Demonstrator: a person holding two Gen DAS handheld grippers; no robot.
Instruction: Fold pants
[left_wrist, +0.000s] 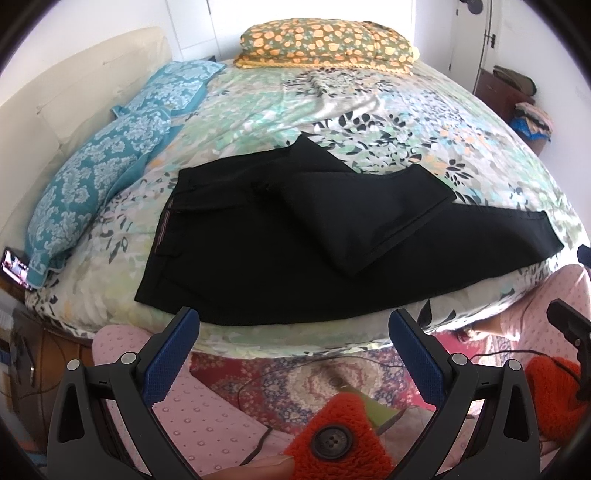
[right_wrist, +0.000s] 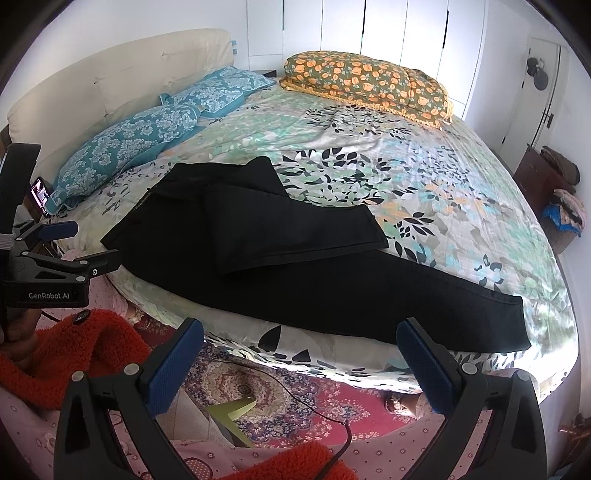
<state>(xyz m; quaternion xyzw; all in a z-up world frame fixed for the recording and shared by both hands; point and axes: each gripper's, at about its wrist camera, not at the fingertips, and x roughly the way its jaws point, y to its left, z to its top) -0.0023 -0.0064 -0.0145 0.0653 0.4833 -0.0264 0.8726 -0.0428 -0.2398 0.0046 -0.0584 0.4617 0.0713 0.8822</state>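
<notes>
Black pants (left_wrist: 258, 243) lie flat on the floral bedsheet (left_wrist: 332, 99), waistband to the left. One leg is folded back over the seat, the other stretches right to the bed's edge. They also show in the right wrist view (right_wrist: 314, 280). My left gripper (left_wrist: 293, 325) is open and empty, held off the bed's near edge just short of the pants. My right gripper (right_wrist: 301, 336) is open and empty, near the long leg's lower edge. The left gripper also shows at the left of the right wrist view (right_wrist: 70, 240).
Two blue patterned pillows (left_wrist: 107, 173) lie along the cream headboard (right_wrist: 110, 74). An orange floral pillow (left_wrist: 328, 44) sits at the far side. A red patterned rug (right_wrist: 280, 391) with a cable lies below. A phone (left_wrist: 14, 266) sits at the left.
</notes>
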